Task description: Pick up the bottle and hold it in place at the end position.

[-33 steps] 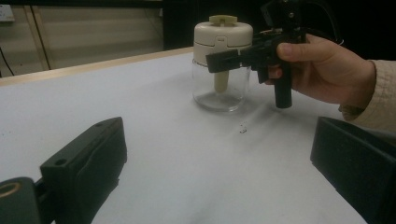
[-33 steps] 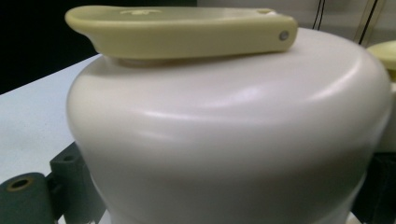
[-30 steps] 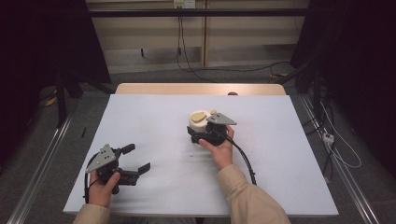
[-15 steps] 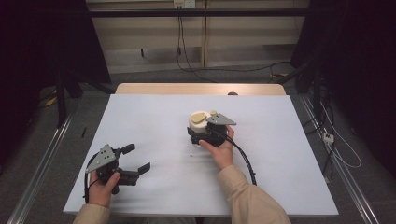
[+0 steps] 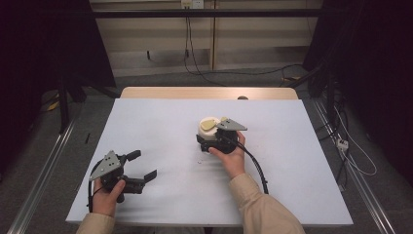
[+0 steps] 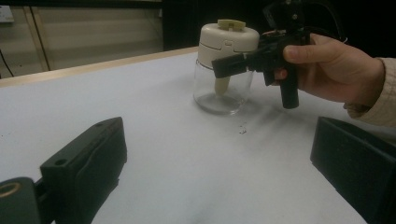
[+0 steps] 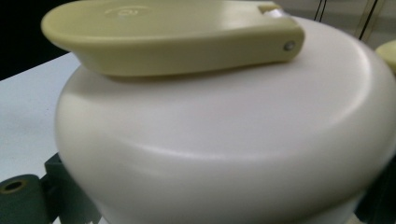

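A clear glass jar [image 5: 209, 129] with a cream lid [image 7: 224, 140] and a flat yellow-green handle [image 7: 177, 37] stands upright near the middle of the white table [image 5: 292, 146]. My right gripper [image 5: 208, 135] reaches it from the near side, its jaws closed against both sides of the lid. From the left gripper view, one black jaw crosses the jar [image 6: 224, 70] just under the lid. At the front left, my left gripper [image 5: 142, 165] is held just above the table, open, with nothing between its fingers [image 6: 84, 163].
A small speck [image 6: 242, 129] lies on the table just in front of the jar. The right gripper's cable [image 5: 258, 168] trails back along the forearm. A wooden strip [image 5: 209, 92] borders the table's far edge, with cables on the floor beyond.
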Demonstrator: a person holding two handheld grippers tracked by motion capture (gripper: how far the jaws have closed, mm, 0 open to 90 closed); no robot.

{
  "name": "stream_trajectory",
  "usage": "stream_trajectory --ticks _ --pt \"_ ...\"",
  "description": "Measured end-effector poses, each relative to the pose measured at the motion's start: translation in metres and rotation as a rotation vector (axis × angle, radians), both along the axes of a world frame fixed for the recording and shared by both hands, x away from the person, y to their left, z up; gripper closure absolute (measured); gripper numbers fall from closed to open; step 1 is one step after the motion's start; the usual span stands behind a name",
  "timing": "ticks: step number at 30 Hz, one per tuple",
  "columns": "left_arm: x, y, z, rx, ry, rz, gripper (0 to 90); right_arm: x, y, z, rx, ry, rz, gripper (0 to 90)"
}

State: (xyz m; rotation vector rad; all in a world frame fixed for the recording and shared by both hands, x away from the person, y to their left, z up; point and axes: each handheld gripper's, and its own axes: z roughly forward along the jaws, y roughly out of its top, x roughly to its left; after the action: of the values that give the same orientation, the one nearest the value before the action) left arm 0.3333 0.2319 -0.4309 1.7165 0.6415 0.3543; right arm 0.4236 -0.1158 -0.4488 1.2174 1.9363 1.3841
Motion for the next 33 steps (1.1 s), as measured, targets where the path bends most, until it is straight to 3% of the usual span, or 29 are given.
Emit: stream_trajectory --ticks 17,25,27,30,33 --pt "0.0049 -0.0004 -0.0029 -0.009 0.009 0.0 3.4 -0.0016 0.0 0.0004 -0.007 0.013 -0.009 5.1" --pt "0.0062 -0.0005 -0.003 -0.01 0.009 -0.012 3.5 -0.0021 -0.0007 -0.0007 0.005 0.036 -0.015 3.5" --pt "0.0057 -0.0005 -0.0028 -0.015 0.011 -0.014 3.5 -0.0016 -0.0013 -0.002 0.01 0.067 -0.011 1.6" --pt "0.0062 -0.0005 -0.0029 -0.013 0.01 -0.013 3.5 -0.0032 -0.0011 -0.0052 -0.034 0.103 -0.004 1.3" --pt "0.0068 -0.0014 -0.0034 -0.011 0.01 -0.014 3.5 -0.0082 -0.0027 -0.0054 -0.046 0.084 -0.005 2.5"
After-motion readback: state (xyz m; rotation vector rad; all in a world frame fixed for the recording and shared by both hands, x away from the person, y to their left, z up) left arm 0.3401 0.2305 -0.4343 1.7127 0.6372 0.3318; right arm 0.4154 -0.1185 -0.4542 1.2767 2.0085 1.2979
